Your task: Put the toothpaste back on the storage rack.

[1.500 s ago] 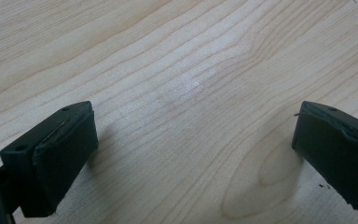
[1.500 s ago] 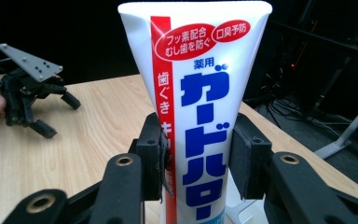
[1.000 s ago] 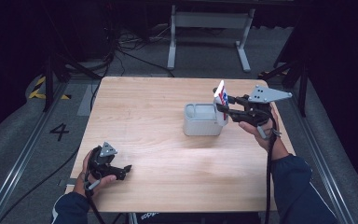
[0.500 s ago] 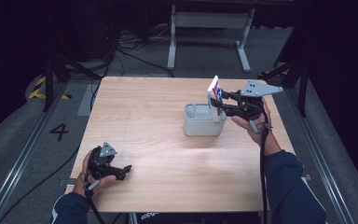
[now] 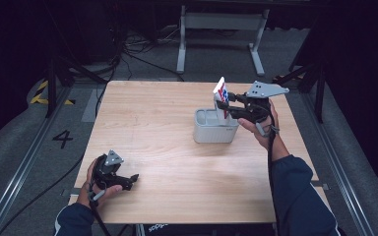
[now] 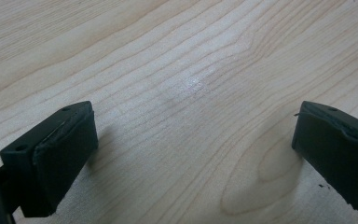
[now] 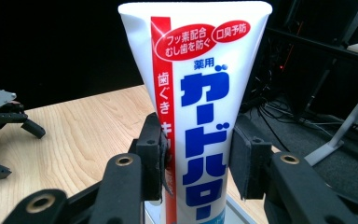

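Jaws, right gripper (image 7: 196, 163): clamped on the tube (image 7: 200, 102) at mid-body, crimped end up.
Jaws, left gripper (image 6: 191, 154): spread wide, nothing between, hovering just over bare worktop (image 6: 177, 70).
Tube: upright, lower end at or just inside the far right corner of the bin (image 5: 215, 129); how deep inside, hard to tell.
Bin: grey, on the worktop right of centre; inside looks empty apart from the tube end.
Left gripper, seen from above (image 5: 110, 173): well apart from the bin, near the front left edge, idle.
Done: tube picked up, brought over the bin.
Left: lower it in, release, draw back.
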`<state>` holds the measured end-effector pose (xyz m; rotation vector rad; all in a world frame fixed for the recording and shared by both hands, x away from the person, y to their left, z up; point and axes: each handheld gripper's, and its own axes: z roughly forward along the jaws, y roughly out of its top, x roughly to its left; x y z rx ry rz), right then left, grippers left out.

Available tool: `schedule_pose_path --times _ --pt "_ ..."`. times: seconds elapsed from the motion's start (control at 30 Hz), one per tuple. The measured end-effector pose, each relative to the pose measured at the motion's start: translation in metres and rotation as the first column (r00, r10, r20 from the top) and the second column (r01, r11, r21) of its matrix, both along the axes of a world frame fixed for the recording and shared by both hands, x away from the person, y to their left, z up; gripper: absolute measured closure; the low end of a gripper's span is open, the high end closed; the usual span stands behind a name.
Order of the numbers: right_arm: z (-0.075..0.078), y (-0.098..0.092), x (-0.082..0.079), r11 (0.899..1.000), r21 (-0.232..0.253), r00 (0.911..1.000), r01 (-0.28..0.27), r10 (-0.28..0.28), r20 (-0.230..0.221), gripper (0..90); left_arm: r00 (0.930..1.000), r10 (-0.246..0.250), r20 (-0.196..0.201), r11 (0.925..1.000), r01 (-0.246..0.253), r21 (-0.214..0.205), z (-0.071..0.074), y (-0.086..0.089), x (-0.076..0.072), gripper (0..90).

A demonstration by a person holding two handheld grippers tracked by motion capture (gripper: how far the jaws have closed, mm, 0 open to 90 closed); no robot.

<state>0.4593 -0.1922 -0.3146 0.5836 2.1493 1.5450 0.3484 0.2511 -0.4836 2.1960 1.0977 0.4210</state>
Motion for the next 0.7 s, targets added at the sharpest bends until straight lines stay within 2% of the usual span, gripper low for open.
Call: schedule_pose_path --times 0.7 --pt "-0.020 0.004 0.018 0.999 -0.016 0.9992 0.031 -0.031 -0.025 61.2 1.0000 -0.004 -0.003 1.0000 0.004 0.007 0.001 0.001 0.000 0.6"
